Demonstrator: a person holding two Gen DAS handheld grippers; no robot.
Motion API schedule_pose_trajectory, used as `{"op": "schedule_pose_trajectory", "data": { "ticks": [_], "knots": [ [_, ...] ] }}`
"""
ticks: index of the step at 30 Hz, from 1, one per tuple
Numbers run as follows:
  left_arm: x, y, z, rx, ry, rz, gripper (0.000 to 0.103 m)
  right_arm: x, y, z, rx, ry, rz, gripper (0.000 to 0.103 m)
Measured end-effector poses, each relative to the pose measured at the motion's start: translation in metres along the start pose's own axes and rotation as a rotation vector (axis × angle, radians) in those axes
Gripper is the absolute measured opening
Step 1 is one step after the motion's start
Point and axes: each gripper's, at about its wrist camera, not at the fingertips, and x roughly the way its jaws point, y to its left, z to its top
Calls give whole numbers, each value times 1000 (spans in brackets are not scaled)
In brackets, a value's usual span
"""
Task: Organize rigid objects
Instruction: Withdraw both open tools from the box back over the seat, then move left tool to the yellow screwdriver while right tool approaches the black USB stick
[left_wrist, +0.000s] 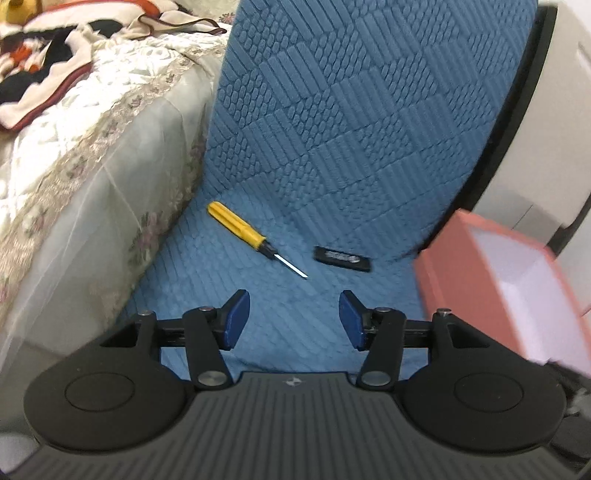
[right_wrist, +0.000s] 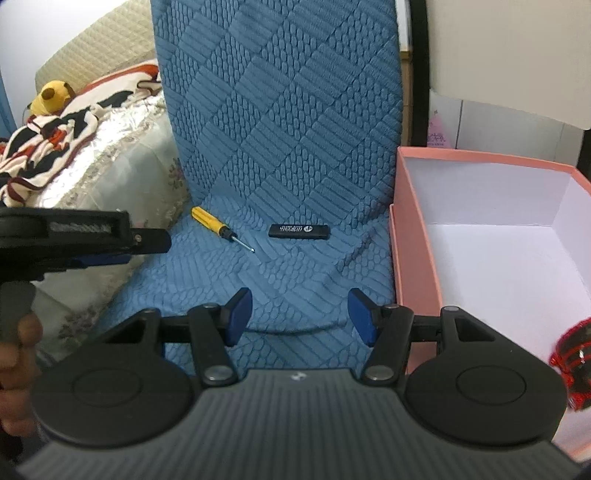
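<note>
A yellow-handled screwdriver (left_wrist: 236, 225) (right_wrist: 212, 220) lies on the blue quilted seat (left_wrist: 207, 280) (right_wrist: 295, 266), its tip pointing toward a black stick-shaped device (left_wrist: 341, 259) (right_wrist: 298, 231) lying beside it. My left gripper (left_wrist: 293, 299) hovers above the seat, short of both objects, open with nothing between its blue pads. My right gripper (right_wrist: 300, 299) is likewise open and empty, nearer than the black device. An open pink box (left_wrist: 480, 258) (right_wrist: 413, 240) with a white inside stands to the right of the seat. A red toy car (right_wrist: 570, 365) lies in it.
The chair's blue backrest (left_wrist: 332, 110) (right_wrist: 277, 110) rises behind the objects. A bed with a lace cover (left_wrist: 92, 166) (right_wrist: 110, 147) presses against the seat's left side. A hand (right_wrist: 18, 343) holds the left gripper's handle at the left edge of the right wrist view.
</note>
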Motion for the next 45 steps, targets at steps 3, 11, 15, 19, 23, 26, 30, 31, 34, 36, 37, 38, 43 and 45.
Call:
{"op": "schedule_pose_trajectory", "data": {
  "ticks": [3,11,15,19,23,26,30,31,34,36,37,38,43,45],
  "knots": [
    [20,2,1,14,26,13,60,14,-1,4,-4,21,4,60],
    [59,25,14,-59,84,4,60,46,2,16,-17,52,14,91],
    [75,33,27,-98,105,-10,60,64,5,22,-29,77,26,91],
    [92,40,40,-129,123,-5,60,81,8,29,-38,82,19,91],
    [109,50,52,-166,138,13,60,103,11,38,-39,91,25,91],
    [124,59,61,-203,156,20,60,119,13,45,-47,90,28,91],
    [143,70,69,-254,178,24,59,146,6,53,2,124,16,91],
    [148,72,70,-266,186,23,59,152,4,55,11,133,12,91],
    [158,76,74,-296,199,23,59,172,2,59,-1,141,-3,91],
    [165,76,76,-306,204,24,59,184,0,61,2,145,-10,91],
    [168,75,78,-305,204,24,59,190,-2,62,12,150,-10,91],
    [171,74,80,-301,203,27,58,196,-3,63,23,155,-9,91],
    [185,70,86,-288,205,56,58,213,-3,65,52,158,-12,91],
    [190,70,86,-290,207,68,58,220,0,65,33,158,-31,91]
  ]
}}
